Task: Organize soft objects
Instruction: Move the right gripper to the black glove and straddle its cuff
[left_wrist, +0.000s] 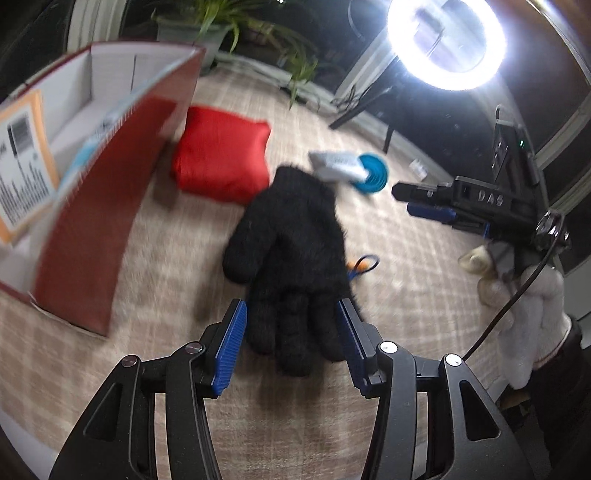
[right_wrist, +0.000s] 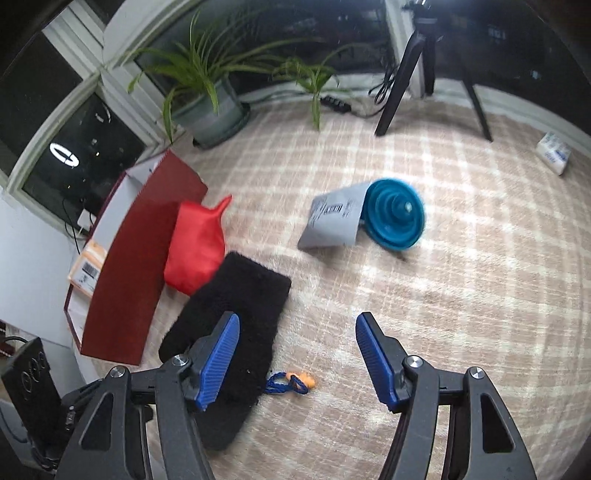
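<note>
A checked beige carpet (left_wrist: 177, 236) covers the floor, lit by a bright ring light (left_wrist: 447, 40) with potted plants (left_wrist: 221, 22) along the far edge. In the left wrist view, the left tongs (left_wrist: 293, 343) are spread wide, their blue pads on either side of the fingertips of a black glove (left_wrist: 288, 236) lying flat on the carpet; whether the pads touch it cannot be told. Beyond the glove's cuff lies a red pouch (left_wrist: 221, 155), and left of the glove stands an open red-sided box (left_wrist: 99, 206). Just past the glove, to the right, are a grey packet (left_wrist: 332, 164) and a blue funnel-like thing (left_wrist: 375, 171). An orange-and-blue cord (left_wrist: 360, 266) peeks out beside the glove. The right tongs (left_wrist: 421, 203) hover to the glove's right, held by a white-gloved hand (left_wrist: 528, 314).

In the right wrist view, the right tongs (right_wrist: 297, 354) are released and grasp nothing. The glove (right_wrist: 236, 314) lies behind their left finger, next to the box (right_wrist: 140, 266), with the pouch (right_wrist: 195, 247) at its far end. The cord (right_wrist: 291, 382) lies just beside the glove, the packet (right_wrist: 330, 221) and blue thing (right_wrist: 393, 218) well beyond. A tripod (right_wrist: 428, 66) stands far off.
</note>
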